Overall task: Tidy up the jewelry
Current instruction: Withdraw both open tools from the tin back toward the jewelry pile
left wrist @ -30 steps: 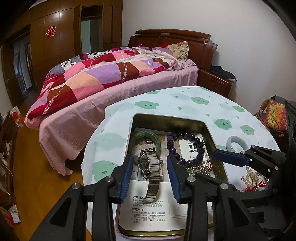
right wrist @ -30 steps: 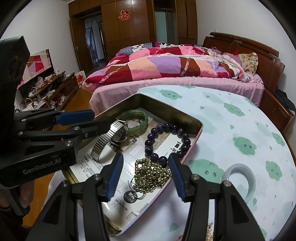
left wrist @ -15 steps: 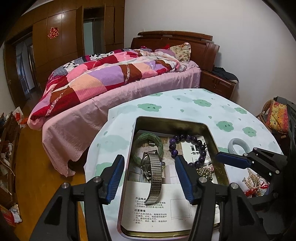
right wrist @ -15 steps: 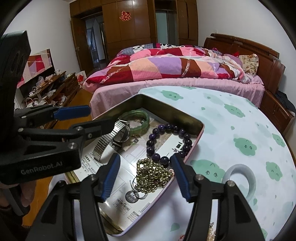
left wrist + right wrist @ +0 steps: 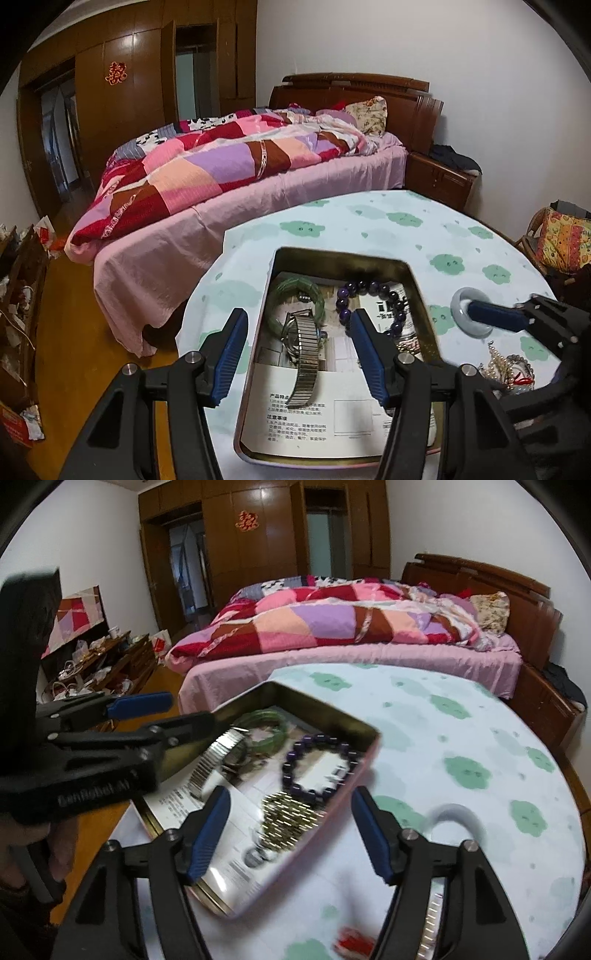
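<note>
- The left gripper (image 5: pixel 297 352) hangs over the near left part of an open metal tin (image 5: pixel 343 255) on a round table (image 5: pixel 369 218) with a cloud-print cloth. Its blue-padded jaws are spread, holding nothing.
- Below and between its jaws, a metal watch (image 5: pixel 303 350) with a stretch band lies on a printed leaflet (image 5: pixel 295 417) lining the tin. It looks fairly heavy and slippery; the band flexes, so a pinch across its flat width seems safest.
- Just behind the watch rests a green bangle (image 5: pixel 295 295). It looks rigid, smooth and breakable, best taken across the ring's rim.
- To the right, a purple bead bracelet (image 5: pixel 369 291) lies in a loop, and a clump of small gold beads (image 5: pixel 288 821) sits at the tin's right wall. Both look limp and light, so they would sag when lifted.
- The right gripper (image 5: pixel 291 834) hovers over the gold beads, its jaws opening, nothing pressed between them.
- Outside the tin, a pale bangle (image 5: pixel 474 314) lies on the cloth, hard and likely brittle, with a tangle of pearls and red thread (image 5: pixel 506 369) near it.
</note>
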The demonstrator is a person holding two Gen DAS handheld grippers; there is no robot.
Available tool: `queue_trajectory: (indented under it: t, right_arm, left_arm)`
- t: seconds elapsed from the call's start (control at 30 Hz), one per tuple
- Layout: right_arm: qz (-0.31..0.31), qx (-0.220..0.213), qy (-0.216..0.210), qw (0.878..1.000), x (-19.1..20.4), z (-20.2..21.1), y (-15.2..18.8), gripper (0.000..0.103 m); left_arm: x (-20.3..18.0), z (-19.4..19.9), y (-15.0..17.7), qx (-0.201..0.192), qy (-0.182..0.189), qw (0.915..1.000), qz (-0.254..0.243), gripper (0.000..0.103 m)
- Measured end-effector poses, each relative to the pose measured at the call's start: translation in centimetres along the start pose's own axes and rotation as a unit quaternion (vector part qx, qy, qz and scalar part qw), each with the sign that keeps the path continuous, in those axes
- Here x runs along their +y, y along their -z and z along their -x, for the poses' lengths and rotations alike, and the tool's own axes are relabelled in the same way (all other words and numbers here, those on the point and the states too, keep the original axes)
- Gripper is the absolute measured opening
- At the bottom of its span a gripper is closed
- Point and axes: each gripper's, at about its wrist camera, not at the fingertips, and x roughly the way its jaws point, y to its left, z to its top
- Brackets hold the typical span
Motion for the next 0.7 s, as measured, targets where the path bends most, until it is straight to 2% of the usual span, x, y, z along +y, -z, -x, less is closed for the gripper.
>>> queue_trajectory:
  t: [0.17,0.33,0.5,0.57,0.63,0.7]
  right_arm:
    - [-0.035,-0.004,0.033,0.999,-4.0,2.9,2.1,0.076]
    - [-0.082,0.007,0.073,0.994,-8.1,5.5,5.3,0.076]
    - [-0.094,0.014,0.089,0.992,-9.4,7.3,7.8,0.076]
    - [-0.087,0.02,0.087,0.992,-9.1,7.3,8.4,0.071]
    - [-0.076,0.027,0.083,0.993,-8.7,7.1,8.8,0.057]
    - [-0.069,0.033,0.066,0.995,-8.0,6.7,8.9,0.052]
  left_arm:
    - [-2.0,0.6,0.5,-0.006,-0.005,0.9997,-0.023,0.058]
    - [-4.8,1.1,1.6,-0.002,0.007,0.9986,-0.053,0.058]
    - [-7.2,1.8,2.9,0.003,0.019,0.9978,-0.063,0.058]
    - [-8.1,2.0,3.4,0.005,0.026,0.9975,-0.065,0.058]
    - [-8.9,2.1,4.0,0.01,0.032,0.9969,-0.07,0.058]
    - [-9.2,2.0,4.6,0.019,0.033,0.9967,-0.072,0.058]
